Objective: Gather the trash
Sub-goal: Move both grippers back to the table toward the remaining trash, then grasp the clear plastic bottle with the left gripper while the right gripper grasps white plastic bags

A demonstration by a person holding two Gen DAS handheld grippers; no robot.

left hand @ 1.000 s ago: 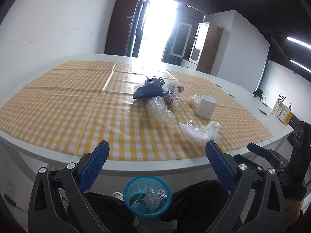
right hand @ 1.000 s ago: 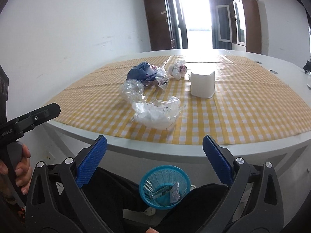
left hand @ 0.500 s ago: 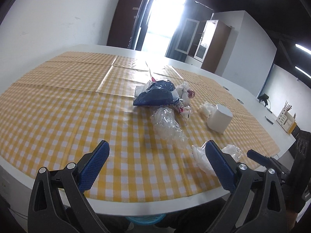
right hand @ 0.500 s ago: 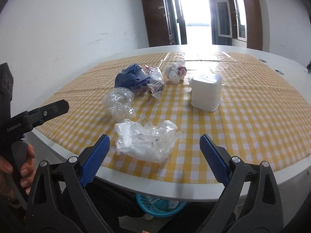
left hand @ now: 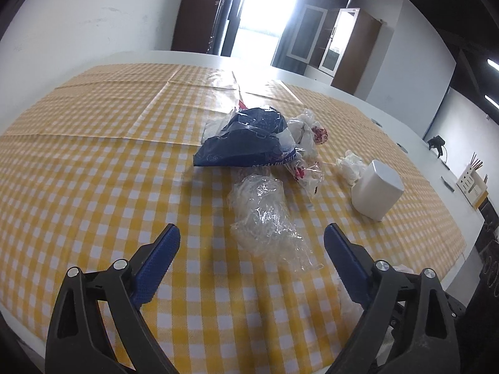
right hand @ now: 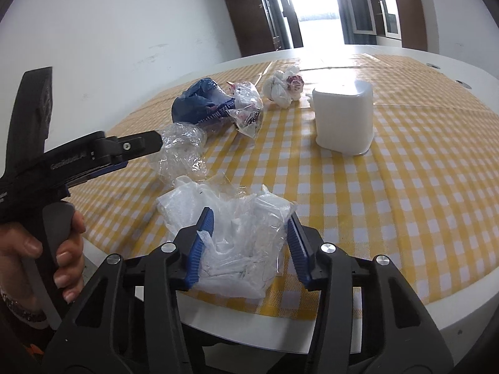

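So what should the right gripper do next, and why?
Probably finish closing, then lift. The right gripper is closing with the crumpled white plastic bag between its fingers at the near edge of the table; the pads touch its sides, but the bag still rests on the checked cloth.

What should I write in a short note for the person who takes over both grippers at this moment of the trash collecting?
Right gripper: jaws closing around the white plastic bag at the near table edge; not yet lifted.
Left gripper: jaws wide, closing slightly, empty, just short of the clear crumpled wrap.
Still on the checked cloth: blue bag, knotted white bags, tissue, white container.
Done: nothing removed from the table in these views.
Left: lift both pieces, then collect the rest.
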